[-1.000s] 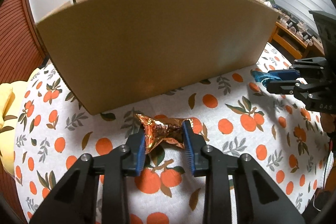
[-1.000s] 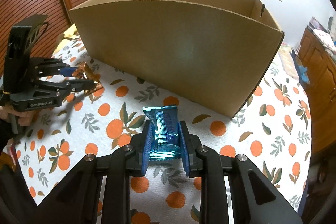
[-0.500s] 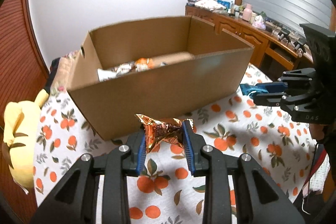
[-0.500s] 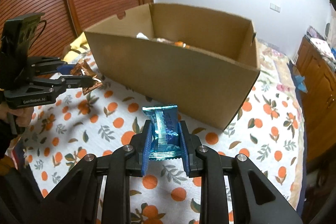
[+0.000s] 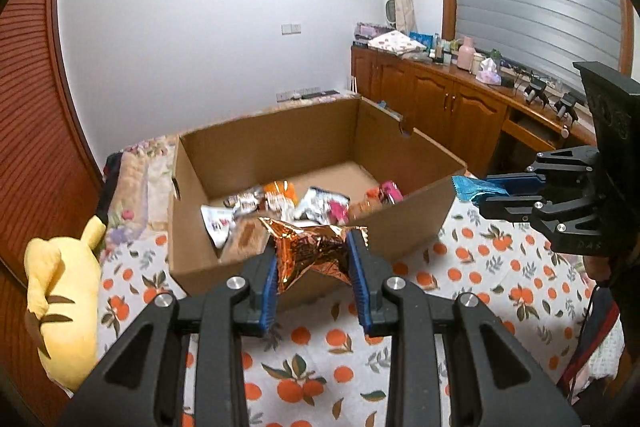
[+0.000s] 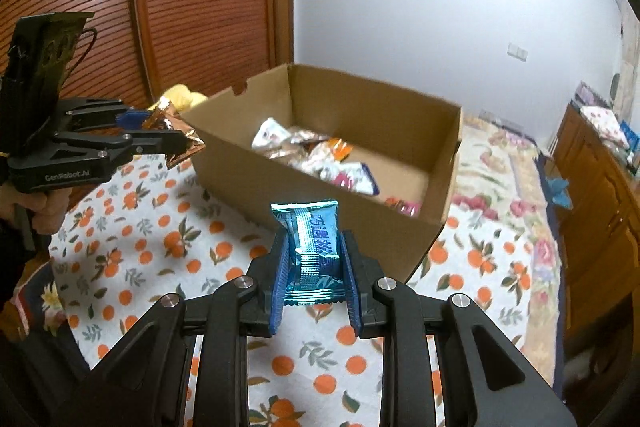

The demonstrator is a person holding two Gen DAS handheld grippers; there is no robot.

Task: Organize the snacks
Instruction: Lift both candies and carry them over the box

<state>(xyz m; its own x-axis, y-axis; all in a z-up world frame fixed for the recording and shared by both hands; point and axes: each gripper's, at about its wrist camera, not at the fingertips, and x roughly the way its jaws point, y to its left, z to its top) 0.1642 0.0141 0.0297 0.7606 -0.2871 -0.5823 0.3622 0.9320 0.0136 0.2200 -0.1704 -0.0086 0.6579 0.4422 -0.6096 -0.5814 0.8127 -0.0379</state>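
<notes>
Orange-print cloth covers the bench; white walls, wooden cabinets behind. Open cardboard box stands mid-bench, snacks inside, cloth clear around its near edge. Left gripper fingers clamp a crumpled copper wrapper; right gripper fingers clamp a blue packet, long axis toward the box.

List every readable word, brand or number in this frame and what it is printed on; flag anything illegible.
"GenRobot.AI": on the body of the left gripper, seen from the right wrist view.
"DAS": partial lettering, cut off, on the body of the right gripper.
Blue snack packet: white characters, too stylized to read reliably.
Copper foil packet: no legible print.
Packets in the cardboard box: too small and blurred.
</notes>
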